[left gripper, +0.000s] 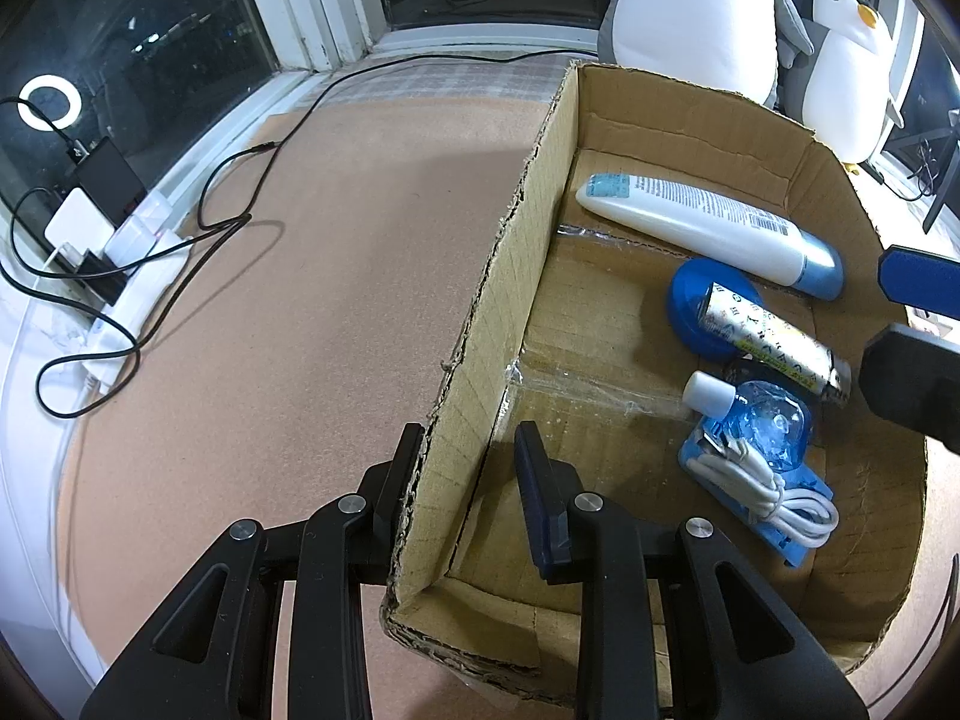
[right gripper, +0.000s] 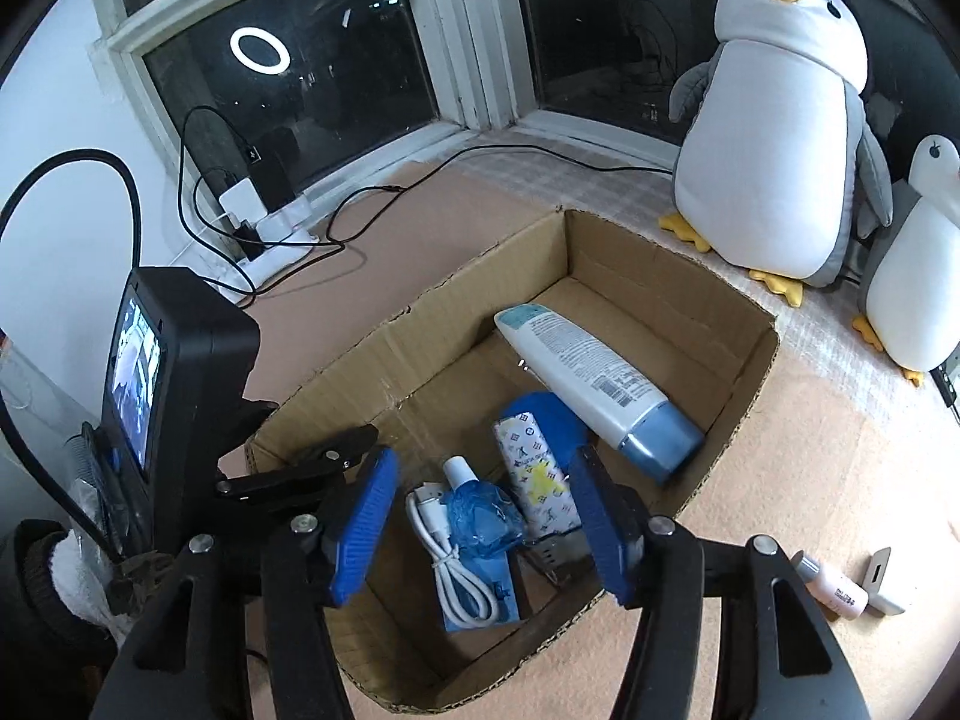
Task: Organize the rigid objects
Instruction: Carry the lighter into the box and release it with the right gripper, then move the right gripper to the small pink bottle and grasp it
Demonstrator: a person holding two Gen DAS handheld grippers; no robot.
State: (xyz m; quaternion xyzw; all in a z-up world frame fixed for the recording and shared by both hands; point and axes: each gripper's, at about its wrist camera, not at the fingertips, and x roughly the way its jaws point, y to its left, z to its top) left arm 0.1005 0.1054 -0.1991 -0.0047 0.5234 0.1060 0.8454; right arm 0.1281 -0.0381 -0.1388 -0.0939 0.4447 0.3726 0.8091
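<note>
Your blue disc (right gripper: 552,420) half hidden under the patterned tube (right gripper: 537,474), label print on white bottle (right gripper: 594,381) unreadable, small penguin (right gripper: 918,276) cut off at the frame edge

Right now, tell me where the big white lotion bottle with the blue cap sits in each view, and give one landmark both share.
Left wrist view: the white bottle lies on its side in the far right part of the cardboard box, cap pointing right.
Right wrist view: the same bottle lies mid-frame, cap toward the lower right, near the box's right wall.
Shared landmark: the round blue lid beside the cap end.
</note>
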